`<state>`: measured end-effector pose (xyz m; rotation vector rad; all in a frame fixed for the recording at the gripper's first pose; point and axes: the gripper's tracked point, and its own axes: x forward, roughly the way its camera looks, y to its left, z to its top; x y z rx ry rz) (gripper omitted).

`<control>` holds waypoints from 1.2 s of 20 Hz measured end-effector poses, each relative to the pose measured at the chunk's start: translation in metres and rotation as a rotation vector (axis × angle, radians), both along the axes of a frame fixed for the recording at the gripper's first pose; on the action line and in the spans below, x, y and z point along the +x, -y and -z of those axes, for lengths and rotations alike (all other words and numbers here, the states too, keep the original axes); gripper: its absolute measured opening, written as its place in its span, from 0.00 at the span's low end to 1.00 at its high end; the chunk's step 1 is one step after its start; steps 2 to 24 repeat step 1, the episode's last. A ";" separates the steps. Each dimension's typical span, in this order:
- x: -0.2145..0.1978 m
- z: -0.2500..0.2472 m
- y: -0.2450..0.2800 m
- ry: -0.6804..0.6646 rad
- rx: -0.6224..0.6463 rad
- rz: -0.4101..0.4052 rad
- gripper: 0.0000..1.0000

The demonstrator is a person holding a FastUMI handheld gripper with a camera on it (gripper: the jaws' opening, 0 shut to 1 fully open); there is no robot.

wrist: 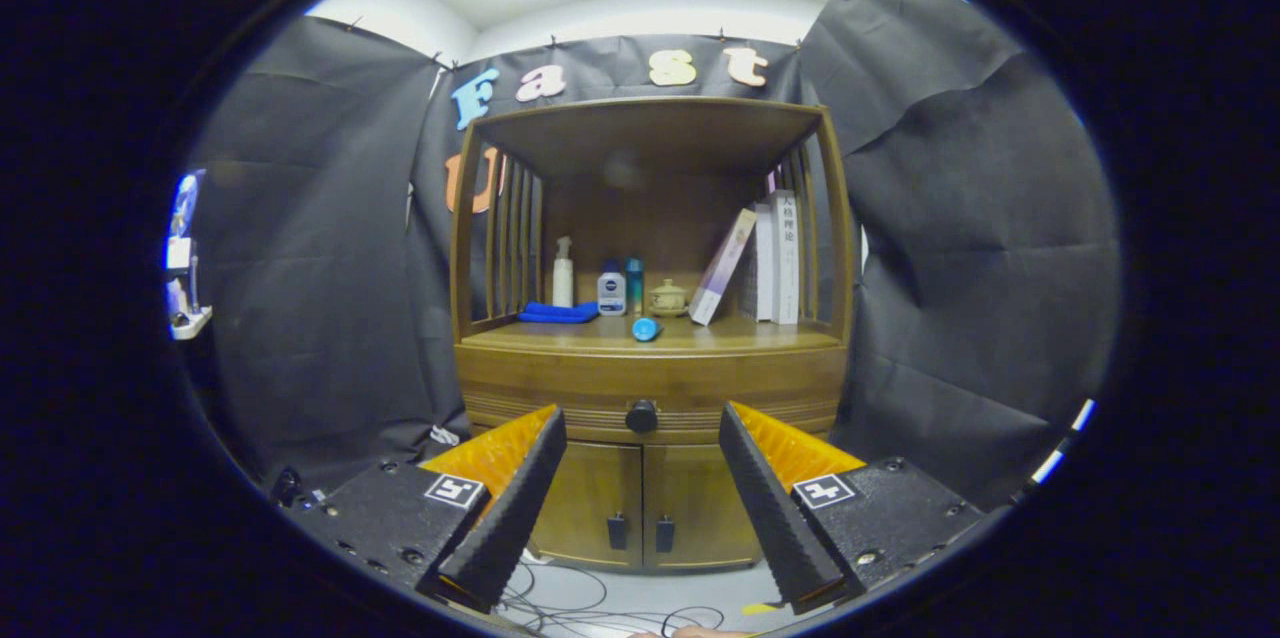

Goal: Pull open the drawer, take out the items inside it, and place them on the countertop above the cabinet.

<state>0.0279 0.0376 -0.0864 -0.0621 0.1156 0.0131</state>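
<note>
A wooden cabinet (650,368) stands ahead against the black booth wall. Its drawer (560,396) is shut, with a round black knob (642,415) at the middle of its front. My gripper (642,415) is open and some way back from the cabinet; the knob shows in the gap between the two fingertips (553,423), untouched. The countertop (720,335) above the drawer holds a small blue item (646,328) near its front edge. What lies inside the drawer is hidden.
On the countertop stand a folded blue cloth (558,313), a white spray bottle (563,276), two small bottles (612,290), a little teapot (668,298) and books (770,258). Two lower doors (640,508) have black handles. Cables (560,598) lie on the floor.
</note>
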 end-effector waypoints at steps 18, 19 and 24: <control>-0.009 0.002 0.000 -0.002 -0.002 -0.003 0.97; -0.009 0.002 0.000 -0.002 -0.002 -0.003 0.97; -0.009 0.002 0.000 -0.002 -0.002 -0.003 0.97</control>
